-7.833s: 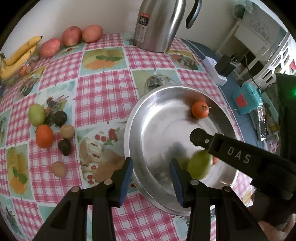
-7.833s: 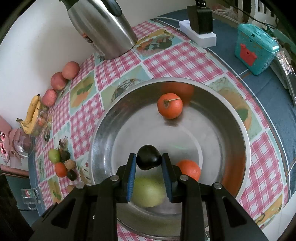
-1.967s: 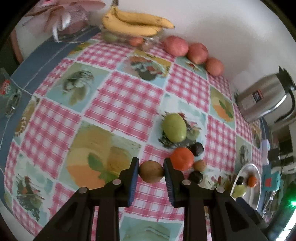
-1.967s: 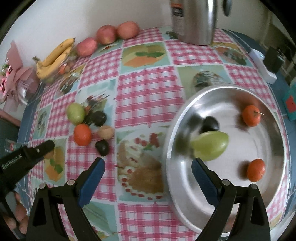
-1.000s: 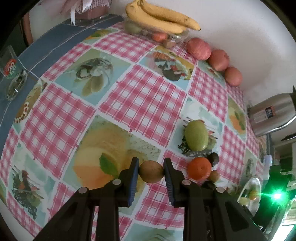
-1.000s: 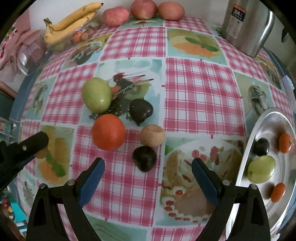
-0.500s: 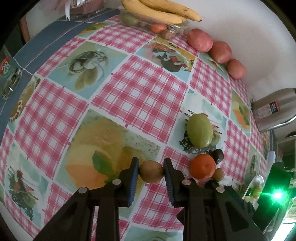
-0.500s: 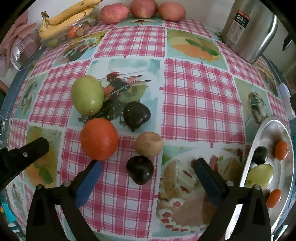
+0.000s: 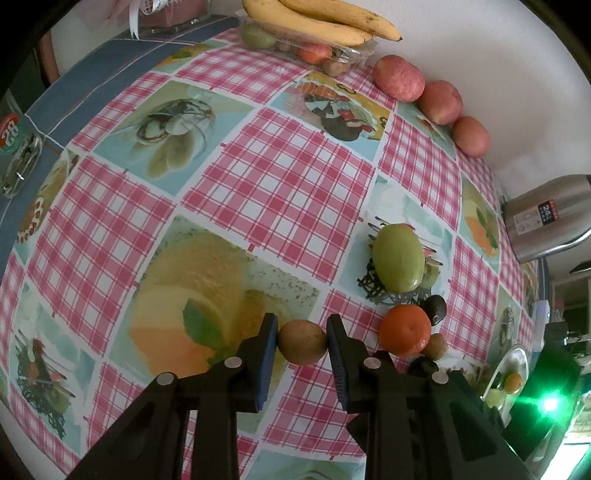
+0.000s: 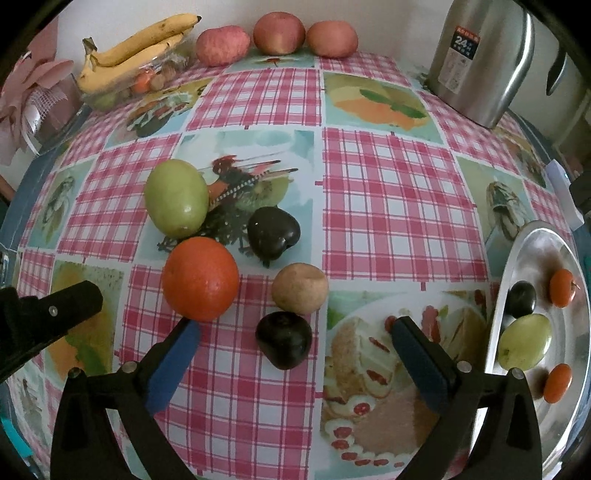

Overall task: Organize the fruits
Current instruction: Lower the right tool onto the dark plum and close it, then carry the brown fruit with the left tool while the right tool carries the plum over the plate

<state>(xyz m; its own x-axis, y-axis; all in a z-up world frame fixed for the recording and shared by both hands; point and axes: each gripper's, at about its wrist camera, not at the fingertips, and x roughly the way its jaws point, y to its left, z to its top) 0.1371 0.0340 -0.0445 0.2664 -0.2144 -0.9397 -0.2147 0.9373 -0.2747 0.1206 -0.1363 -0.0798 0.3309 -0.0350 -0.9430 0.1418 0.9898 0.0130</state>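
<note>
Nearest to us, our left claw [image 9: 301,341] is clamped on a small brown fruit [image 9: 301,341], its blue pads pressed to both sides, just as it was a second ago; the fruit hangs above the table [image 9: 280,177] and has not travelled toward the bowl.

The real change is on the right. Our right claw [image 10: 293,338] has spread to its widest and come in low over the loose cluster, where two seconds ago it hung by the steel bowl [image 10: 517,258]. A dark plum [image 10: 283,339] now sits between its open pads, touched by neither. We judge this to be the next pick: one fruit in hand on the left, another lined up on the right.

Crowding is the trouble. The left pad lies just beside the orange [image 10: 200,277], and a tan fruit [image 10: 300,288] touches the plum's far side, so closing could nudge either. Behind these sit a second dark plum [image 10: 272,232] and a green mango [image 10: 176,198], all still to be moved.

To the right, the bowl already holds a green fruit, a dark plum and two small oranges. Between cluster and bowl the table is bare.

Farther back, along the wall, lie bananas [image 10: 136,44] on a clear tray, three red apples [image 10: 279,33], and a steel kettle [image 10: 484,59], well clear of our path.
</note>
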